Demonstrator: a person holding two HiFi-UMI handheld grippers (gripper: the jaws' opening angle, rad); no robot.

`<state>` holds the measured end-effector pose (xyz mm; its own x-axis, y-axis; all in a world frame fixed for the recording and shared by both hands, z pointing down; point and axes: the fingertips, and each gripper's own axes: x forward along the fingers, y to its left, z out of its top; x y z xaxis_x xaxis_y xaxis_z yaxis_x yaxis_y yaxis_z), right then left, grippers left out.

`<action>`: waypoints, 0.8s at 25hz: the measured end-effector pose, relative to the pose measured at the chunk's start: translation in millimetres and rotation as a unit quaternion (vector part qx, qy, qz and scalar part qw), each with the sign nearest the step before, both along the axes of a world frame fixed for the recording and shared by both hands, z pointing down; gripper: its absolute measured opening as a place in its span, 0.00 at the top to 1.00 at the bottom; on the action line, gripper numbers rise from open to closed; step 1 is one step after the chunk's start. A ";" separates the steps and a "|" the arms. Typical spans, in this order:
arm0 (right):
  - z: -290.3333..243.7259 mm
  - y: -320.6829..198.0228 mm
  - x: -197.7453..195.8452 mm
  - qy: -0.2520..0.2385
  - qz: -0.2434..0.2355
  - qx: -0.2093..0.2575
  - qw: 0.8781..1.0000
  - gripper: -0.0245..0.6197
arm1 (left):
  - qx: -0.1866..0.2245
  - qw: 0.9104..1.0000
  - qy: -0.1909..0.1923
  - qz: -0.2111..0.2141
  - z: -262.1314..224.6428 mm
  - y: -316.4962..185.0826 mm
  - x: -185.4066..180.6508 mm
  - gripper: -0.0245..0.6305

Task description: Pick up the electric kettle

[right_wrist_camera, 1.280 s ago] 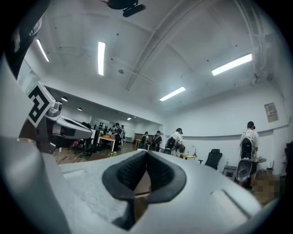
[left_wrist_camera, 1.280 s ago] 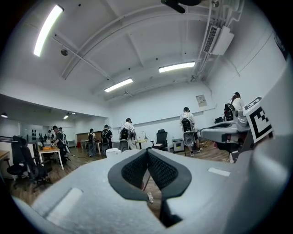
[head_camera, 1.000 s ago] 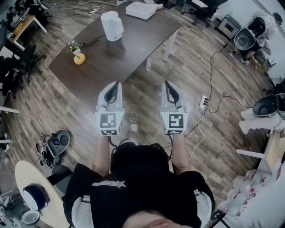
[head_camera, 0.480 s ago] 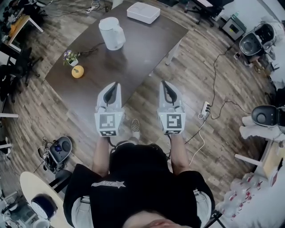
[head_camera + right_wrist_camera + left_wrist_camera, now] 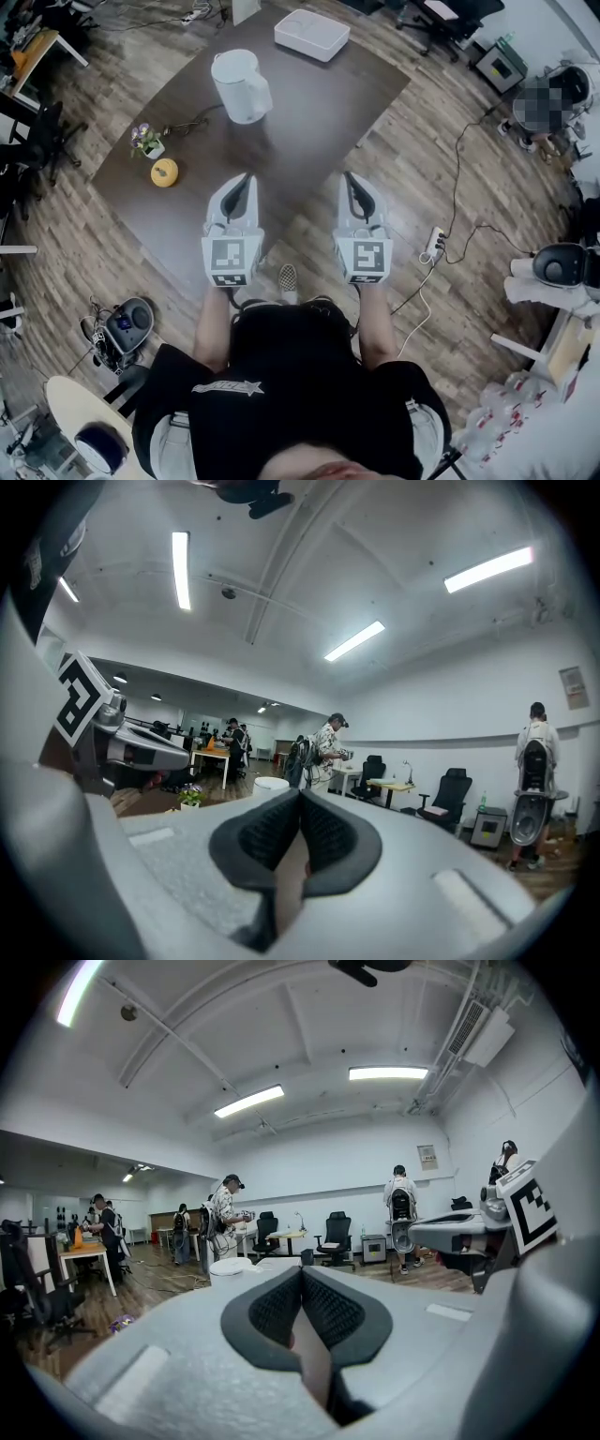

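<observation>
Two grippers are held side by side at the near edge of the dark brown wooden worktop (image 5: pixel 309 122): the left hand-held gripper (image 5: pixel 240 178) and the right hand-held gripper (image 5: pixel 353 178). Each is seen with its jaws pressed together on nothing. The white plastic electric kettle (image 5: pixel 242 86) is set upright on the worktop, well apart from both.

Dark worktop (image 5: pixel 309 122) with a white electric kettle (image 5: pixel 242 86) standing upright around the middle, toward the far edge. There's a flat white box (image 5: pixel 311 35) at the far corner, and a tiny flower pot (image 5: pixel 145 141) and a yellow round thing (image 5: pixel 165 172) along the left edge. Left tool (image 5: pixel 243 177) hangs over the near edge, right tool (image 5: pixel 352 177) just off it over the wood floor (image 5: pixel 441 169). Both are empty and well apart from the kettle.
</observation>
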<state>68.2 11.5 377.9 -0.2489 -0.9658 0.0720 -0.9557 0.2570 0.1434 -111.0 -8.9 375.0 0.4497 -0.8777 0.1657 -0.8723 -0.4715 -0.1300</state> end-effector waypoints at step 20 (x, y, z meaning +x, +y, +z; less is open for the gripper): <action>25.8 -129.1 21.0 0.003 -0.026 -0.021 0.999 0.95 | -0.025 0.999 0.007 -0.032 32.7 -121.7 16.8 0.95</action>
